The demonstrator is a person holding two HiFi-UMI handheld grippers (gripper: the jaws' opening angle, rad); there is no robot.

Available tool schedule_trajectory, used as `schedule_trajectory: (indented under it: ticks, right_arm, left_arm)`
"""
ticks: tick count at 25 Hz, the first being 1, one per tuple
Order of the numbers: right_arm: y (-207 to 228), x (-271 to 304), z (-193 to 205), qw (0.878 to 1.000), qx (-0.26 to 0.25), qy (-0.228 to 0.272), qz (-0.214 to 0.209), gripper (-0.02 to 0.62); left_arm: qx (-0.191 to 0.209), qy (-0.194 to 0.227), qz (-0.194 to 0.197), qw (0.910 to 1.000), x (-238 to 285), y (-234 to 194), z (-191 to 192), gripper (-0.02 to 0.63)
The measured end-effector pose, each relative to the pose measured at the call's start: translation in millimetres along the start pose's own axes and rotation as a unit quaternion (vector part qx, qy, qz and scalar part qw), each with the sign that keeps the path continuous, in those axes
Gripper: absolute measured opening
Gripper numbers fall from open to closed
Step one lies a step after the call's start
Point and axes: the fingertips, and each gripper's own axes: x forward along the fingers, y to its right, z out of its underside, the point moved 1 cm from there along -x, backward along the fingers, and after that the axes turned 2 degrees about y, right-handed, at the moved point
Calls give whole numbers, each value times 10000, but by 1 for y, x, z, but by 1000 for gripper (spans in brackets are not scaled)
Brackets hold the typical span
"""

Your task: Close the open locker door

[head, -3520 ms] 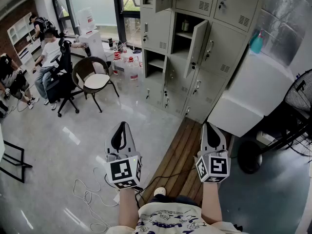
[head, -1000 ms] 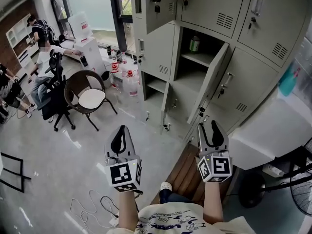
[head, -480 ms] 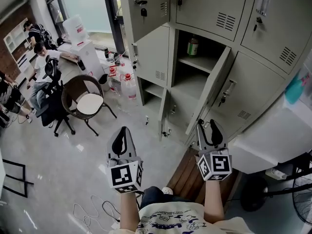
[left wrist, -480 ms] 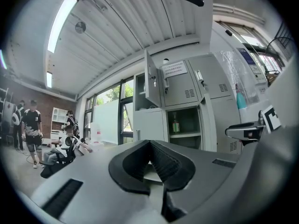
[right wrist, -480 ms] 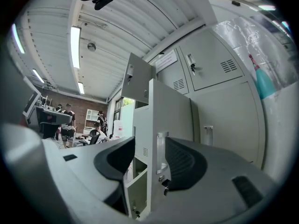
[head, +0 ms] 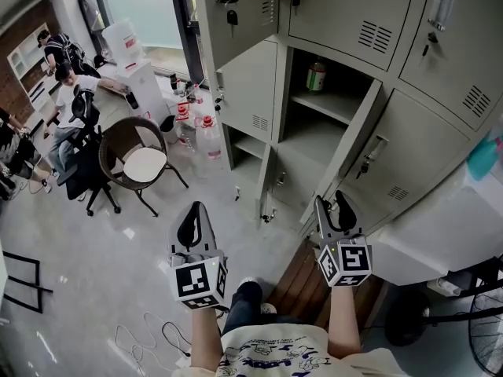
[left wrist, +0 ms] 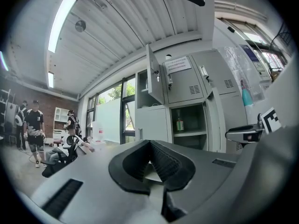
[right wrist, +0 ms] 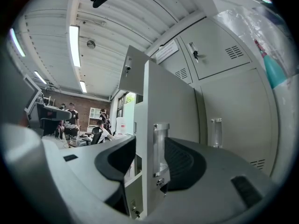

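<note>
Bank of grey metal lockers (head: 346,14) ahead of the person, seen steeply from above.

- The open grey locker door (head: 347,151) of the middle compartment swings out toward us, hinged on its right side. We see it almost edge-on in the head view. Behind it, on the compartment's shelf, stands a green-labelled bottle (head: 316,75).
- Right gripper (head: 332,203): jaws set well apart, nothing clamped. It sits at the lower end of the open door. In the right gripper view the door's free edge (right wrist: 148,125) and its upright chrome handle (right wrist: 159,148) line up in the gap between the two jaws. We cannot tell whether either jaw touches the metal.
- Left gripper (head: 196,206): jaws drawn together at the tips, with only the oval hollow between the ridged pads (left wrist: 163,162), and empty. It is held out over the pale glossy floor (head: 102,242), well apart from the lockers.
- A second grey door (head: 236,14) in the top row also stands open, and a narrow lower door (head: 263,187) is ajar.
- Left of the lockers we note clear water jugs with red caps (head: 206,136) and a brown round-backed chair with a white seat (head: 145,159). Seated people (head: 67,77) are farther off.
- A strip of dark wooden planking (head: 295,285) lies under the right gripper.
</note>
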Motion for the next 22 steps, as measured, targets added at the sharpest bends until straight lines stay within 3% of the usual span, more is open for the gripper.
schedule_trajectory:
  ticks: [2, 22]
  right_arm:
    - [2, 7, 4, 10000, 30, -36, -31, 169]
    - [-16, 56, 16, 9982, -54, -125, -586, 124]
  left_arm:
    - [17, -16, 2, 10000, 5, 0, 1, 3]
    - [24, -41, 24, 10000, 45, -3, 13, 3]
